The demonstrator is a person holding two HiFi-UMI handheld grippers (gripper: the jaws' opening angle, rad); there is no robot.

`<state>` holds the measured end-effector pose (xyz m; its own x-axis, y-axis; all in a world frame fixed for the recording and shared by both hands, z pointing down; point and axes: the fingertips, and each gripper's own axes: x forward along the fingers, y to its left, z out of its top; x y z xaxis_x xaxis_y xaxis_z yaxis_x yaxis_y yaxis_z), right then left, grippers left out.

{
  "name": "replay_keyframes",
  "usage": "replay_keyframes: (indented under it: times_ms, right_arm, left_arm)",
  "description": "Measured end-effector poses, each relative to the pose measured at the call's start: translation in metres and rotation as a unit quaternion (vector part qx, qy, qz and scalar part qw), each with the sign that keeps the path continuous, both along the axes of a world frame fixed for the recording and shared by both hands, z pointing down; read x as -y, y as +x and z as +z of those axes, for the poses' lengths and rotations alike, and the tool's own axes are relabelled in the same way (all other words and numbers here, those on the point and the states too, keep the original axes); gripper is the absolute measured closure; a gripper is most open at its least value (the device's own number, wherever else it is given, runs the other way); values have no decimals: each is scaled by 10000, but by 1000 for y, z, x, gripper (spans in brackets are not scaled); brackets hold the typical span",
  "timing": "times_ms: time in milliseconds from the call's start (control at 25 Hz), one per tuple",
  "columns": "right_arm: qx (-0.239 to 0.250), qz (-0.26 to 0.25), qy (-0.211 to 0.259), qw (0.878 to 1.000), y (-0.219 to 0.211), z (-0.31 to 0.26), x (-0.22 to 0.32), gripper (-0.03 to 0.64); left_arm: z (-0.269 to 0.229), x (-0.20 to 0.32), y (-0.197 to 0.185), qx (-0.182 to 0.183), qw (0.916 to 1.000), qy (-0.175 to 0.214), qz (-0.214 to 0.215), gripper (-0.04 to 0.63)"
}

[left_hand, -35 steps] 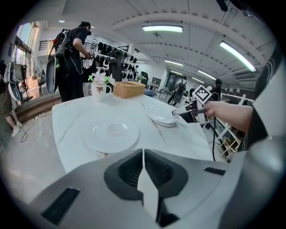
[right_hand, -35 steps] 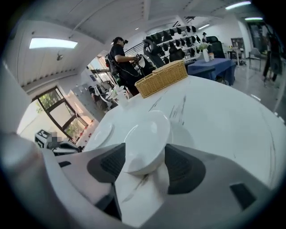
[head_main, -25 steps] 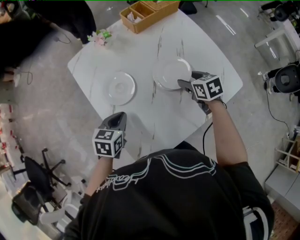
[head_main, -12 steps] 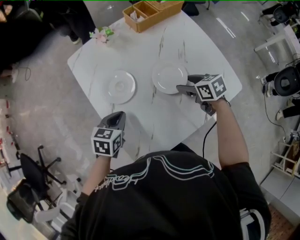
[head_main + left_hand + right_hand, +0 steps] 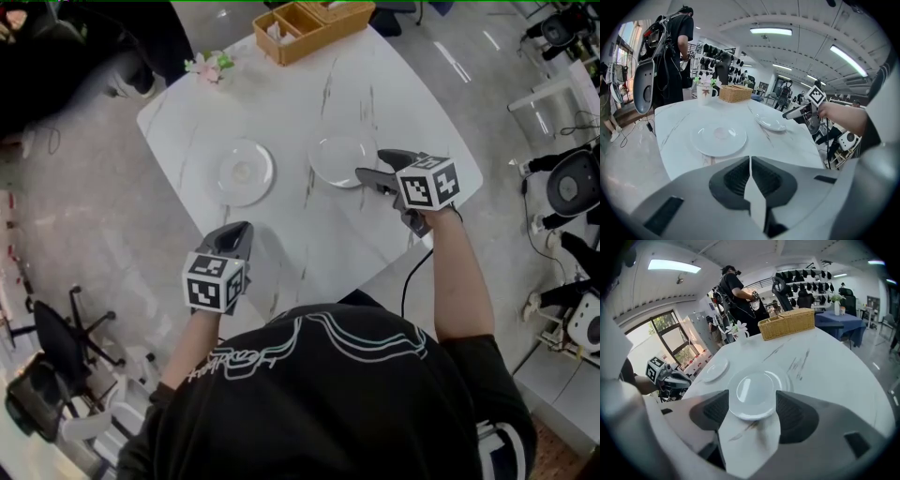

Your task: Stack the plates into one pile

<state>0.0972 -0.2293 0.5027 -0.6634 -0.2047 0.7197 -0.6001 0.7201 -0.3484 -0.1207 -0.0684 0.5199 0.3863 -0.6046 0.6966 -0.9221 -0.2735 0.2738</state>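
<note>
1. Plates: two white ones lie flat on the white marble table (image 5: pixel 394 84), well apart. The smaller plate (image 5: pixel 341 160) sits toward the person's right and the larger plate (image 5: pixel 244 172) toward the left, with bare tabletop between them.
2. Progress, as I judge it: no pile exists yet. Neither plate is lifted or overlaps the other, so the whole stacking move is left. One plate has to be gripped, carried across and set down on the other.
3. The right gripper (image 5: pixel 373 165) is at the smaller plate's near-right rim with its jaws wide apart. In the right gripper view the plate's near edge lies between the two pads, but neither pad presses on it.
4. The left gripper (image 5: pixel 236 232) hovers over the table's near edge, short of the larger plate. Its jaws are pressed together with nothing between them.
5. Against the earlier frames, both plates keep their places on the table, and the left gripper has not shifted. The right gripper's jaws have just been opening a little further, with the smaller plate's rim between them, and it seems slightly raised.
6. Farther out, a wicker basket (image 5: pixel 314 23) sits at the far edge of the table. A small cup of flowers (image 5: pixel 208 67) stands at the far-left corner.
</note>
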Motion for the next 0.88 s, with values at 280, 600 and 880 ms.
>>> replay_keyframes:
  times_ms: [280, 600, 880]
  right_arm:
    - [-11, -704, 662, 9953, -56, -34, -35, 305]
    - [92, -1255, 1025, 9868, -129, -44, -72, 305]
    - [12, -1403, 990, 9851, -166, -24, -76, 305]
  left_arm:
    - [-10, 1, -8, 79, 9998, 185, 35, 563]
    - [-19, 4, -31, 259, 9989, 379, -85, 563]
    - [-15, 14, -50, 316, 9982, 402, -318, 563]
